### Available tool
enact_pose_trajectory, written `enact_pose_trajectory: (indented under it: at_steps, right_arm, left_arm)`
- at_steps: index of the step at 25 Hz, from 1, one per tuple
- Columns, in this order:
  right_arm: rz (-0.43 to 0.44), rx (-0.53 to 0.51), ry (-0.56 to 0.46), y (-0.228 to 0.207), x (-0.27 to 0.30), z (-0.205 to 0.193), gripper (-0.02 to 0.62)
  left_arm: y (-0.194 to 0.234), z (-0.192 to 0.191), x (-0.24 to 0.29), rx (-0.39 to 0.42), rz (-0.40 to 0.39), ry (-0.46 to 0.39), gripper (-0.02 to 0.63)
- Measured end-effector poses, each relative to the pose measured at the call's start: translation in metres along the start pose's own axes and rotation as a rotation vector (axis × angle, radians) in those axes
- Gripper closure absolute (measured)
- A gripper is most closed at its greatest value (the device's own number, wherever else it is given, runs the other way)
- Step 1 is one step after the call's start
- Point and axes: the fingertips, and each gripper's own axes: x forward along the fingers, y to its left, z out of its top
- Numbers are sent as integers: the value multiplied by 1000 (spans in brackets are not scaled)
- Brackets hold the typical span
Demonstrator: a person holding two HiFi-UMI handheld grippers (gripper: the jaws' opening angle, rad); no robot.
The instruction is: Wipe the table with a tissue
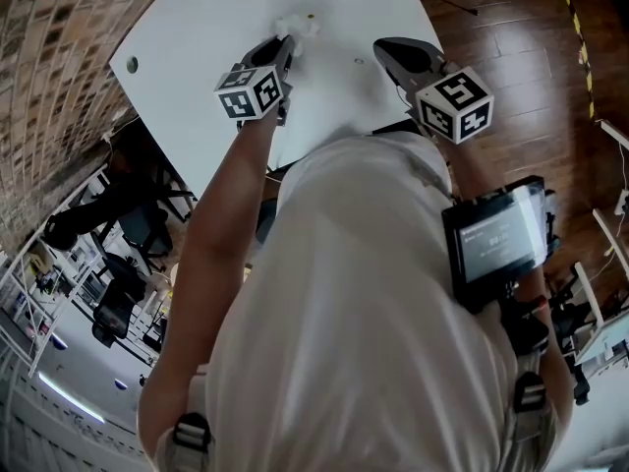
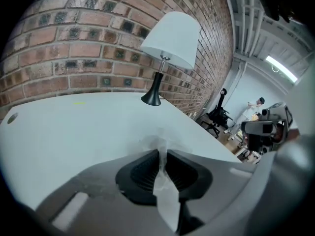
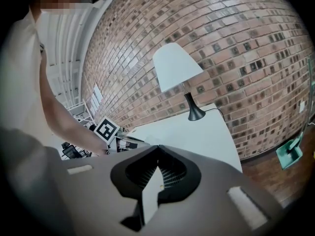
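Brick wall (image 2: 98, 48): curved, and it runs along the far edge of the table.

Table (image 1: 334, 28): white top with a rounded far edge. I stand at its near side over a dark wooden floor (image 1: 511, 87).

Lamp (image 2: 170, 48): white shade on a black stem and base. It stands upright on the table close to the wall, well apart from both grippers.

Left gripper (image 1: 287, 42): I hold it out over the tabletop, pointing away from me and tilted downward. Its marker cube (image 1: 251, 91) sits behind the jaws. In the left gripper view the jaws stand narrow and the ribbed pads (image 2: 145, 171) are pressed onto a strip of tissue. This gripper is clamped on the tissue.

Right gripper (image 1: 388, 52): I hold it beside the left one, apart from it, also over the table. Its marker cube (image 1: 454, 103) is nearest my body. In the right gripper view the jaw tips meet at the front. A pale wedge shows in the gap behind them, and I cannot tell what it is. In the head view no tissue shows at these jaws.

Tissue (image 1: 298, 26): white and crumpled. One end runs back between the left pads, and the bunched end sticks out just ahead of the left jaw tips, low over the tabletop. I cannot confirm that it touches the surface.
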Motion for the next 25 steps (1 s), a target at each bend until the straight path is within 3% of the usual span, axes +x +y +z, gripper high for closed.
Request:
enact_pose_trajectory:
  at_steps: [4, 13, 21, 25]
  right_arm:
    - [-19, -4, 12, -2, 1, -4, 588]
    - [-74, -34, 24, -7, -15, -14, 588]
    - [-100, -8, 14, -14, -20, -22, 588]
    - [-99, -10, 12, -14, -21, -23, 588]
  left_arm:
    - [15, 9, 10, -6, 28, 1, 554]
    - [42, 21, 37, 149, 186, 68, 554]
    - [25, 15, 55, 371, 156, 133, 555]
    - [12, 8, 63, 622, 157, 193, 559]
